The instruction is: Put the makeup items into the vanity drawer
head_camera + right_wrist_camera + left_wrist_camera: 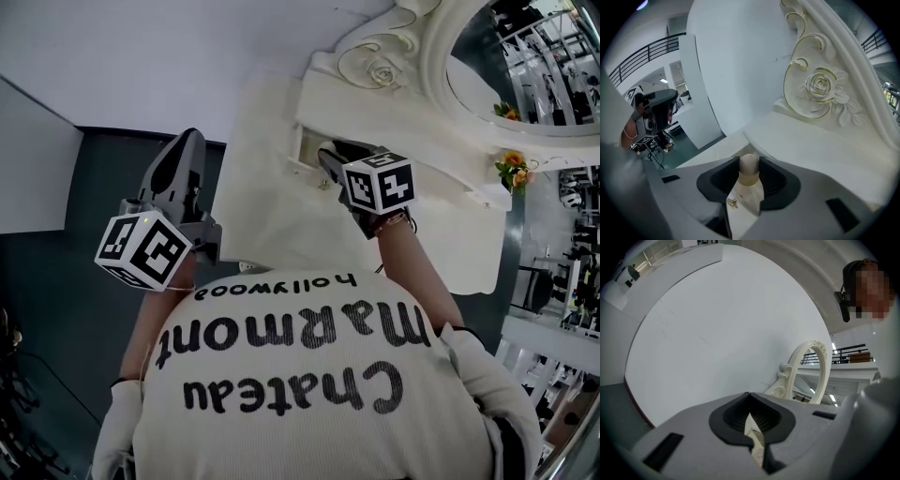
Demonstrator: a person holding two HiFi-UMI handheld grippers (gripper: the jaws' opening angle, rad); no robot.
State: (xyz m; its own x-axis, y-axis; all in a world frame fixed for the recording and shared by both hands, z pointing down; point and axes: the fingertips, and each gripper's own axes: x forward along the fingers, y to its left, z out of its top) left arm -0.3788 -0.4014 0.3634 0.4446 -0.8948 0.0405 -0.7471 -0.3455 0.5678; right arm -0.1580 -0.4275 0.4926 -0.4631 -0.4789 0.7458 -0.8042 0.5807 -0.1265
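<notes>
Progress: partway, I'd judge. R tongs (pixel 750 183) pinch a cream bottle (pixel 749 165) by its beige cap, pads against both sides, nose tilted down at the mouth of the vanity drawer (pixel 302 150), approx 12 o'clock from my chest in the head view. Bottle isn't down inside yet, so lowering and letting go is what's left for this one. L tongs (pixel 751 427) are closed on a thin cream sliver (pixel 757 444) I can't name, held out level at 10 o'clock, facing the blank wall (pixel 717 333), well apart from the drawer; that prob goes in after. Drawer's inside is hidden from me, so no count of what's already in or how many remain. Edges: drawer's lip and the rim of the counter (pixel 272 197) sit just under the R tongs. A carved rose scroll (pixel 820 86) rises at 2 o'clock, w/ the mirror (pixel 525 66) beyond it. Open room lies toward 9–10 o'clock, over the floor (pixel 103 178); it's tight on the mirror side.
</notes>
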